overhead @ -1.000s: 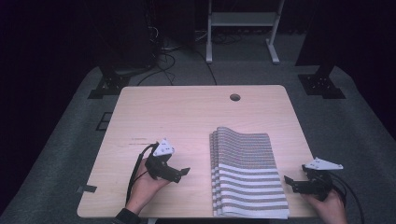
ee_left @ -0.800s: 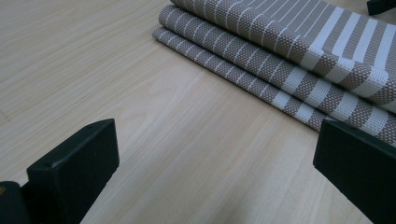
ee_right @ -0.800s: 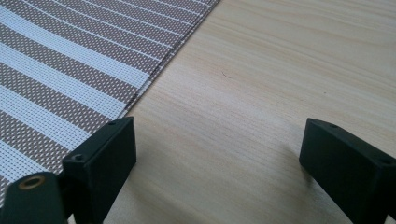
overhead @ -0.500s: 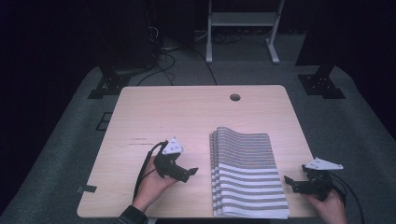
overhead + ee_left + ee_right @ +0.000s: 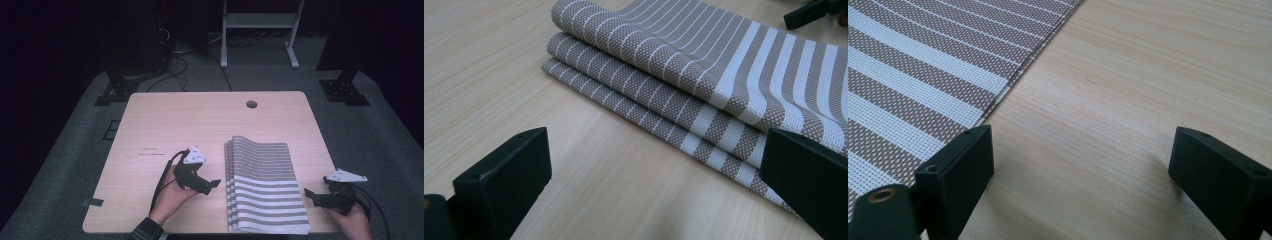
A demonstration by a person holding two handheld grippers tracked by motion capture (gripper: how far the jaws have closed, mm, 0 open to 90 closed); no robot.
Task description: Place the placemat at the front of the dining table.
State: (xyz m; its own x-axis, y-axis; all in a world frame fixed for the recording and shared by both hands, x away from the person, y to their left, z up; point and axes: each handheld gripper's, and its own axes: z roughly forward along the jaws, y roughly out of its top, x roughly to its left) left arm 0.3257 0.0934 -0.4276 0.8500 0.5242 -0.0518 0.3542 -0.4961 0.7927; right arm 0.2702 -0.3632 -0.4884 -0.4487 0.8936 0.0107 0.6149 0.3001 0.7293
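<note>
Two hand-held grippers over a pale wooden worktop (image 5: 165, 125), both with fingers spread wide and holding nothing. Left gripper (image 5: 212, 184): fingers aimed at the stepped left edge of a folded stack of grey-and-white striped mats (image 5: 262, 182), just beside it, apart from it. Right gripper (image 5: 311, 196): low at the stack's near right edge, fingers over bare wood and the mat's border, contact not discernible.
</note>
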